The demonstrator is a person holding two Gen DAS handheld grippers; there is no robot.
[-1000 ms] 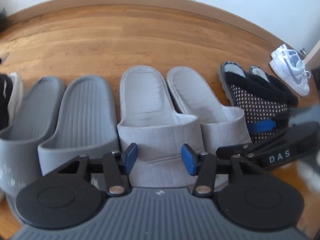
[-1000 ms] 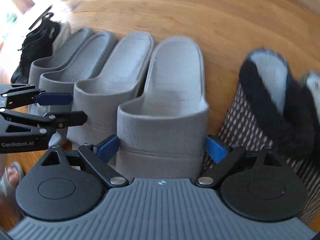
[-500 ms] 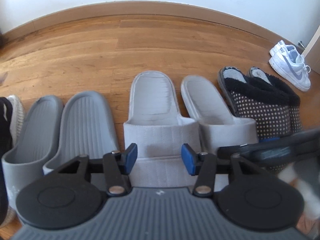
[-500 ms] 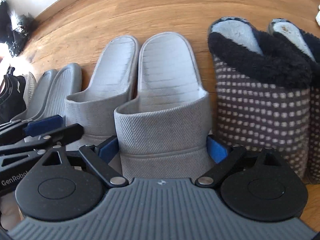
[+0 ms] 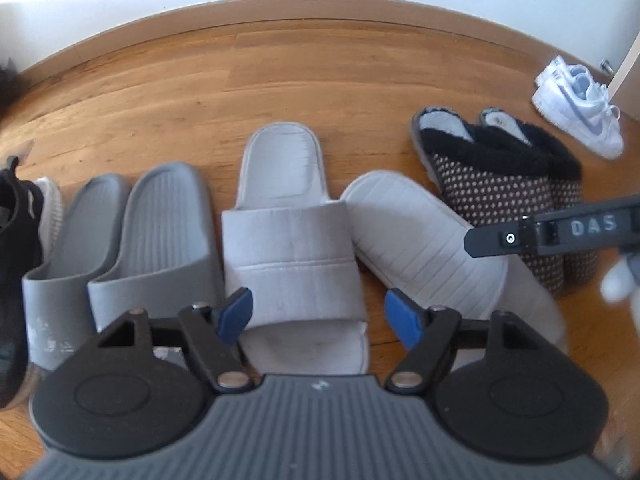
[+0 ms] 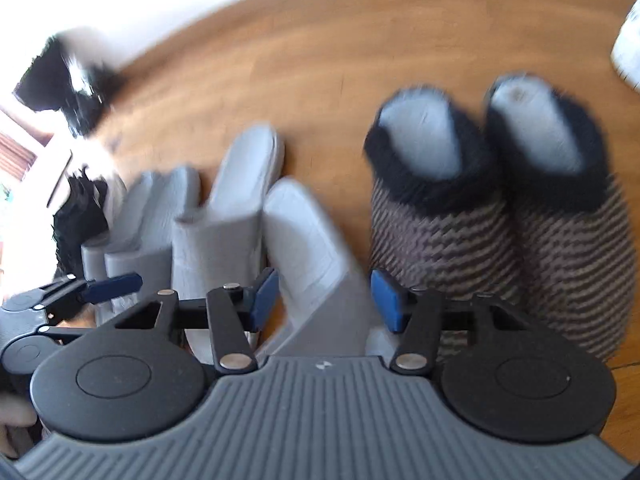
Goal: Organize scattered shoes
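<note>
Inspecting the wooden plank floor (image 5: 280, 72) along the skirting, I found the shoes in a rough row. My left gripper (image 5: 318, 316) hung over the light grey fabric slide slipper (image 5: 288, 240), which lay flat with its strap toward me. Its blue-padded fingers (image 5: 236, 314) had just been opening; they stood apart on either side of the slipper's toe end, clear of it.

My right gripper (image 6: 324, 300) had just been closing. The matching light grey slipper (image 6: 316, 256) sat tipped on its side between the pads, its ribbed sole (image 5: 424, 236) turned upward in the left view. The right view was blurred, and I could not tell whether the pads pressed on it.

To the left lay the pair of darker grey ribbed rubber slides (image 5: 132, 240), then a black knitted trainer (image 5: 16, 248). To the right stood the pair of black fleece-lined dotted house slippers (image 5: 504, 184), side by side. A pair of white trainers (image 5: 580, 108) lay well apart, near the wall.
</note>
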